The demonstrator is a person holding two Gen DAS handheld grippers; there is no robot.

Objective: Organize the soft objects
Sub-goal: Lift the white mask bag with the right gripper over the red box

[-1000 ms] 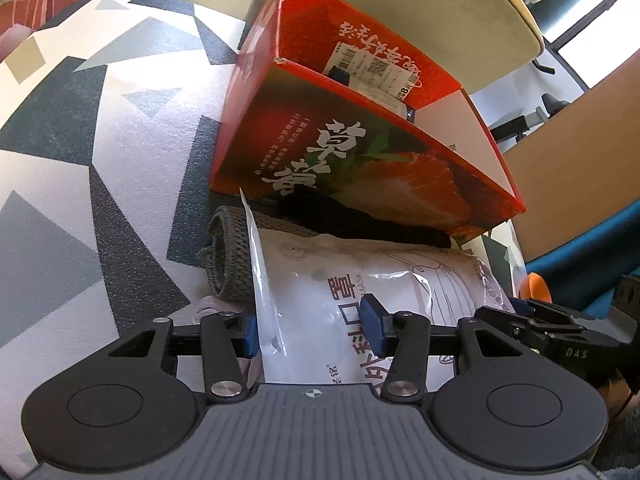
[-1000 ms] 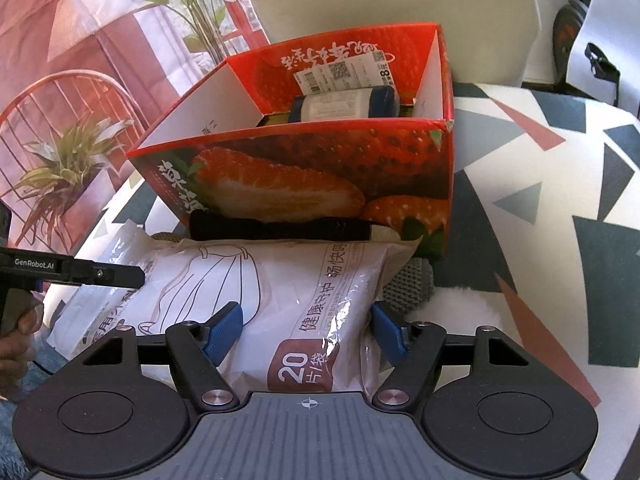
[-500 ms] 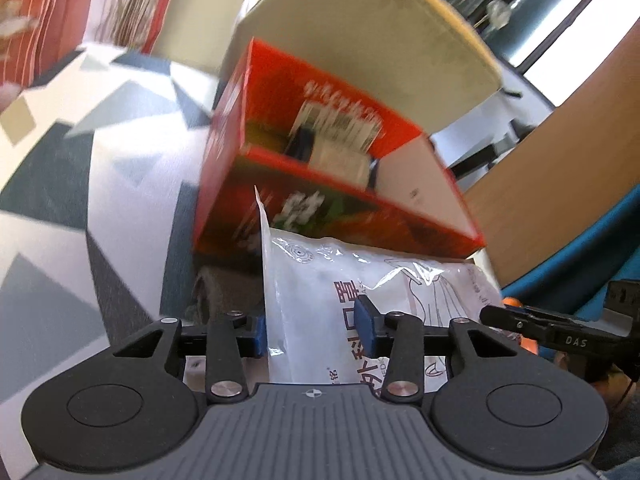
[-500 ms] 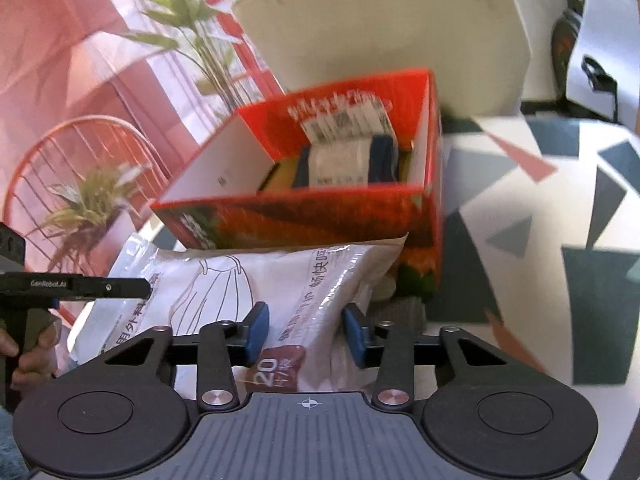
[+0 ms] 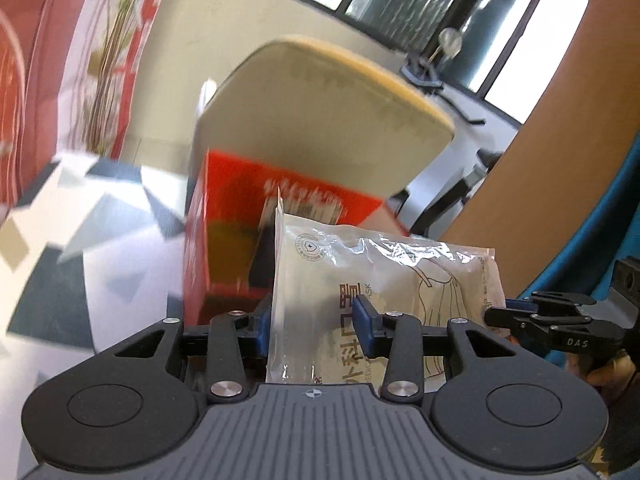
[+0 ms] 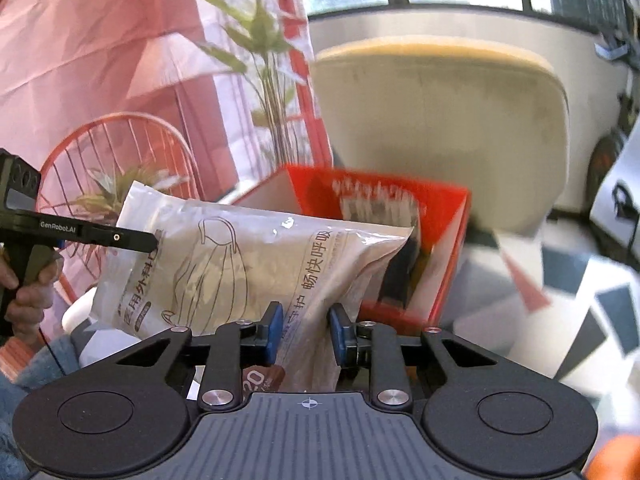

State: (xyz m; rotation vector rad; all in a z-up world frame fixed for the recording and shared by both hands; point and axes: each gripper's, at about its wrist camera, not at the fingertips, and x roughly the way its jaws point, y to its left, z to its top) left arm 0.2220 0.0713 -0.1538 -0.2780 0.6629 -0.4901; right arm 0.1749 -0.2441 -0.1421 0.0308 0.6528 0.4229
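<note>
A clear plastic bag of face masks (image 5: 384,276) with printed text hangs in the air, held at both ends. My left gripper (image 5: 314,322) is shut on one end of it. My right gripper (image 6: 306,330) is shut on the other end of the bag (image 6: 256,264). Each gripper shows in the other's view, the right one (image 5: 556,320) and the left one (image 6: 80,234). Behind the bag stands an open red strawberry box (image 5: 236,236), also in the right wrist view (image 6: 440,240), with a labelled packet inside. The box is blurred.
The box stands on a cushion with grey and white triangles (image 5: 80,248), also in the right wrist view (image 6: 580,292). A beige chair back (image 6: 440,120) rises behind it. A plant (image 6: 260,80) and a red wire chair (image 6: 108,152) are at the left.
Both grippers closed on the mask bag and lifted it off the cushion, up in front of the box. The view has tilted upward and the grey knitted item below is out of sight.
</note>
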